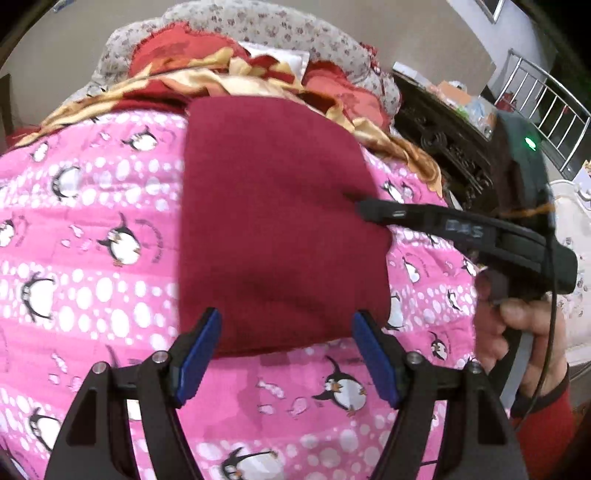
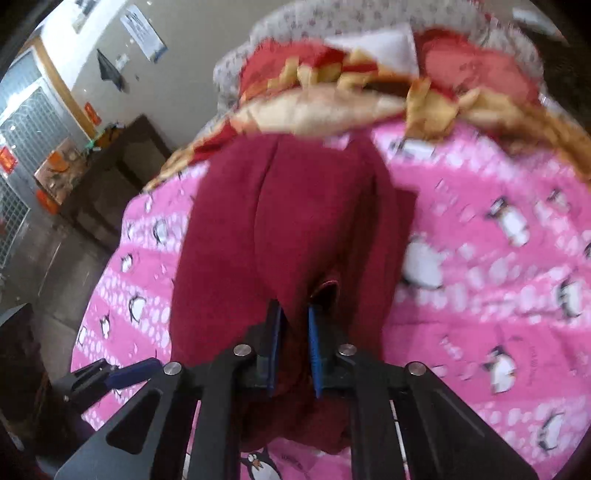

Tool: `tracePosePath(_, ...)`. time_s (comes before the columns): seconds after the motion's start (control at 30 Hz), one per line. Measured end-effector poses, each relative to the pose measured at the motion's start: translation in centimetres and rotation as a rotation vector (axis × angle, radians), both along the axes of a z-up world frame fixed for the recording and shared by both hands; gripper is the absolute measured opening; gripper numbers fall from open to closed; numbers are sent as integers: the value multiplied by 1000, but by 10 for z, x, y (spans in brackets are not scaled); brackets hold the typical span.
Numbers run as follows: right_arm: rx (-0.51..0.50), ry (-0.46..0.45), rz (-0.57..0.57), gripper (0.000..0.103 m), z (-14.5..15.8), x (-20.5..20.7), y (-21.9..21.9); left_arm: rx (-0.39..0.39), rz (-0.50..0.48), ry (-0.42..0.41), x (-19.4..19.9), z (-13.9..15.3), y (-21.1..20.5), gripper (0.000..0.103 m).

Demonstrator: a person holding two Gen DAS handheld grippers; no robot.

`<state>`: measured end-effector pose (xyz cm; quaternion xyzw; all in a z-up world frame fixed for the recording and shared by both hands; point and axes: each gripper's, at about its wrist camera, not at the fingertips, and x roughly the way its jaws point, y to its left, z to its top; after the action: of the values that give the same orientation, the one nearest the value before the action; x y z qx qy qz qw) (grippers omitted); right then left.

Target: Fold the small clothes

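A dark red garment (image 1: 273, 221) lies folded into a long rectangle on the pink penguin blanket (image 1: 92, 258). My left gripper (image 1: 284, 332) is open, its blue pads at the garment's near edge, nothing between them. My right gripper (image 1: 364, 206) reaches in from the right onto the garment's right edge. In the right wrist view the right gripper (image 2: 294, 325) is shut on a fold of the red garment (image 2: 280, 206), which bunches up between its blue pads. The left gripper's fingers (image 2: 125, 373) show at lower left.
A red and gold quilt (image 1: 229, 81) and floral pillows (image 1: 258, 26) are heaped at the bed's far end. A dark carved cabinet (image 1: 450, 147) stands to the right of the bed, a dark table (image 2: 110, 177) to its left. A metal railing (image 1: 543, 99) is at far right.
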<state>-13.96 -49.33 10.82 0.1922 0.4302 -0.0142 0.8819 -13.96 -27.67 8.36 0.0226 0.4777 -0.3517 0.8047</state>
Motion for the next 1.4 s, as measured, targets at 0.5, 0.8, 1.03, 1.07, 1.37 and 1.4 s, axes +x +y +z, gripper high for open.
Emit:
tracePosePath(0.5, 10, -6, -163, 56, 0, 14, -30, 59, 61, 11, 31, -31, -5, 77)
tracePosePath(0.8, -106, 24, -155, 29, -6, 33, -29, 95, 45, -10, 34, -37, -19, 77)
tracePosePath(1.03, -71, 3, -169, 22, -4, 26, -37, 109, 41, -17, 34, -39, -23, 77)
tracePosePath(1.07, -78, 0, -167, 21, -2, 24, -36, 109, 40, -16, 35, -39, -24, 78)
tracePosePath(1.37, 0, -90, -179, 49, 14, 2, -28, 111, 54, -3, 40, -45, -24, 79)
tracePosePath(1.4, 3, -91, -165, 61, 14, 1, -22, 109, 57, -2, 40, -46, -24, 80)
